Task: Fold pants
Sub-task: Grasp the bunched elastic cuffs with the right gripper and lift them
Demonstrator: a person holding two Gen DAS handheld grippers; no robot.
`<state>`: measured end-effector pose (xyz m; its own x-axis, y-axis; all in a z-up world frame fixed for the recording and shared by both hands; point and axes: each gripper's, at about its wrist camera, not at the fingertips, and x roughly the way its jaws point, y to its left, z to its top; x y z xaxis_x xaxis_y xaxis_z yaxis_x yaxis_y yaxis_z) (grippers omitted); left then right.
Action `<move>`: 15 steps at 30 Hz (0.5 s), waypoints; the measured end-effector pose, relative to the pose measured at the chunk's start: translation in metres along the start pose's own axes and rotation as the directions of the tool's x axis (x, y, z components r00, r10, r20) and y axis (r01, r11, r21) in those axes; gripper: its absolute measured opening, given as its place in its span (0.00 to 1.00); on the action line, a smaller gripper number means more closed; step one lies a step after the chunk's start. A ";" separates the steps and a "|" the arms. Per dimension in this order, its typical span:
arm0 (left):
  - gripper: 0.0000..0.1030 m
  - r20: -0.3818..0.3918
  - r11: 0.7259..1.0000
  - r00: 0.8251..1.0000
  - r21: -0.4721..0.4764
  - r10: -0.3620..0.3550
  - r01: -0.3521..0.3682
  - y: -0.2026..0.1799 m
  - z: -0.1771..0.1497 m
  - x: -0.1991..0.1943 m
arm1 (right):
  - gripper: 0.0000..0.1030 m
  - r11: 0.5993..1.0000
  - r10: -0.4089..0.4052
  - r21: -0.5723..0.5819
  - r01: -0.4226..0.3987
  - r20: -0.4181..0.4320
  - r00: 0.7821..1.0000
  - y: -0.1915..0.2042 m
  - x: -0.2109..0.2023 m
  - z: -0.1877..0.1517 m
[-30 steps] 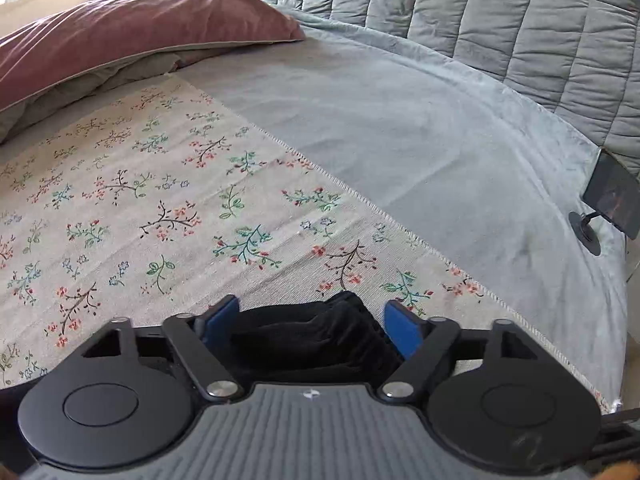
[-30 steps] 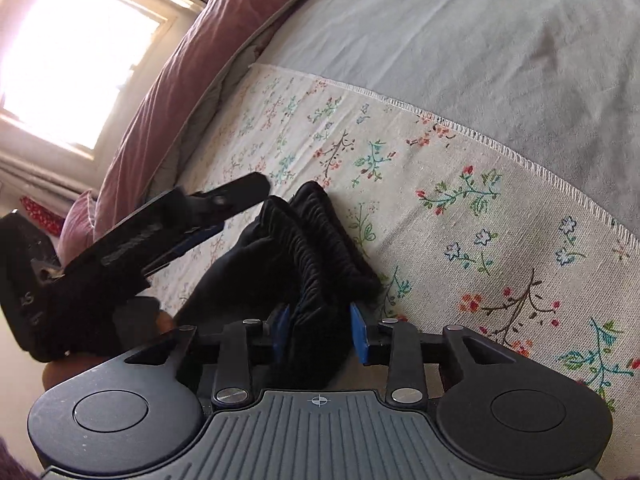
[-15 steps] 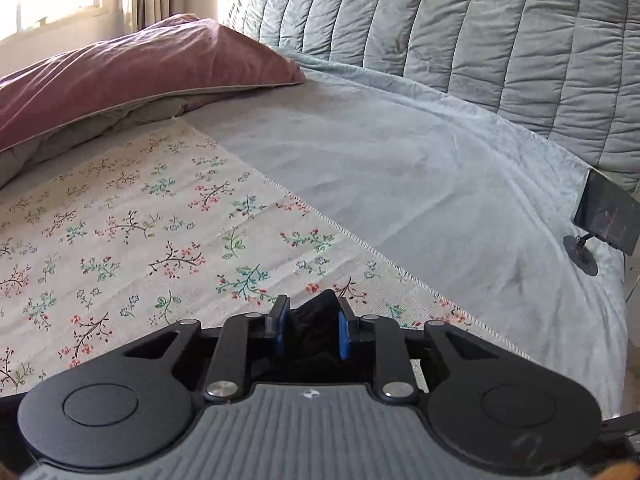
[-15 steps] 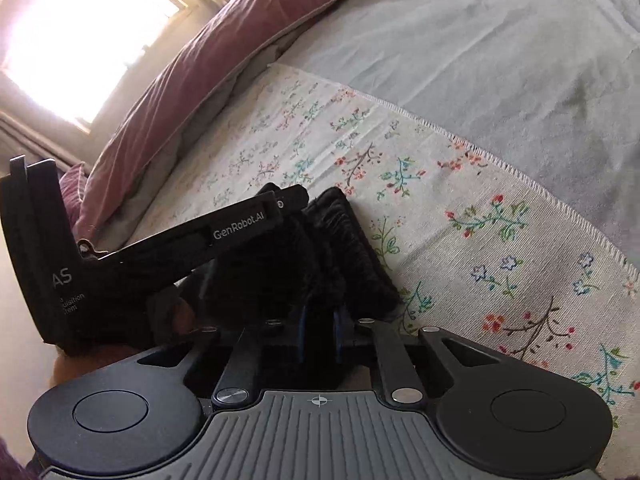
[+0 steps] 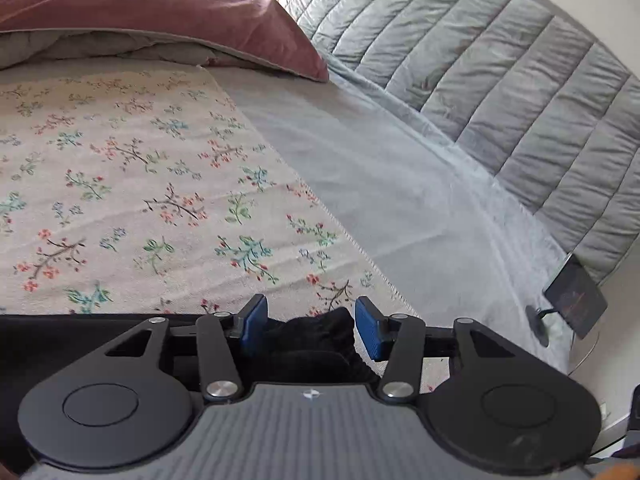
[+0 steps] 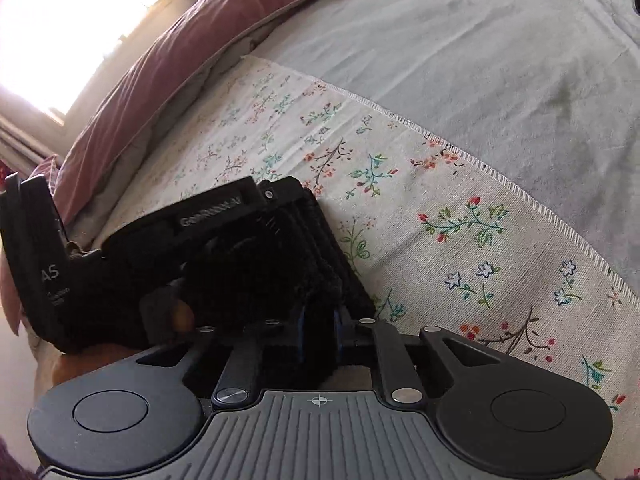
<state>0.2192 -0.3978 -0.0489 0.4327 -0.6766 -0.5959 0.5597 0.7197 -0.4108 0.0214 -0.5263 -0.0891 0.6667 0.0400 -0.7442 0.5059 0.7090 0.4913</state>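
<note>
My left gripper (image 5: 311,330) is opening; blue pads (image 5: 368,330) spread, a bunched fold of the black pants (image 5: 316,340) sits between them, pads not pressing on it as far as I can see. Cloth rises in a small peak between the fingers, then runs off left as a dark band along the bottom of the left view, right under the gripper body.

My right gripper (image 6: 319,336) is nearly pressed together, opening a touch, pinching a thin layer of the pants (image 6: 280,280) between its pads. From the right view the pants are a stacked, ribbed dark pile just ahead and left of the jaws, lying on the floral cloth (image 6: 460,240). The left gripper (image 6: 168,236) shows there too, as a black housing lying over the top of the pile, left of my right fingers; a bit of my hand (image 6: 182,316) shows under it.

Outward: floral cloth spreads ahead of both grippers, its stitched edge lying over a grey sheet (image 5: 400,168). Maroon pillow (image 5: 160,8) at the far end, near a bright window (image 6: 60,20). Quilted grey blanket (image 5: 500,80) beyond the sheet on the right. Small dark screen on a stand (image 5: 576,300) at the sheet's right edge, well apart from the pants.
</note>
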 end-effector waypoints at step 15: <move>0.64 -0.013 0.886 0.913 -0.235 0.408 -0.399 0.173 -0.093 -0.196 | 0.66 0.991 -0.027 0.136 0.019 0.062 0.998 -0.012 -0.017 0.000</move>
<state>0.1651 -0.1265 -0.0673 0.6140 -0.3220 -0.7207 0.1573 0.9446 -0.2880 0.0041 -0.5360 -0.0824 0.6852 -0.0227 -0.7280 0.5877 0.6076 0.5343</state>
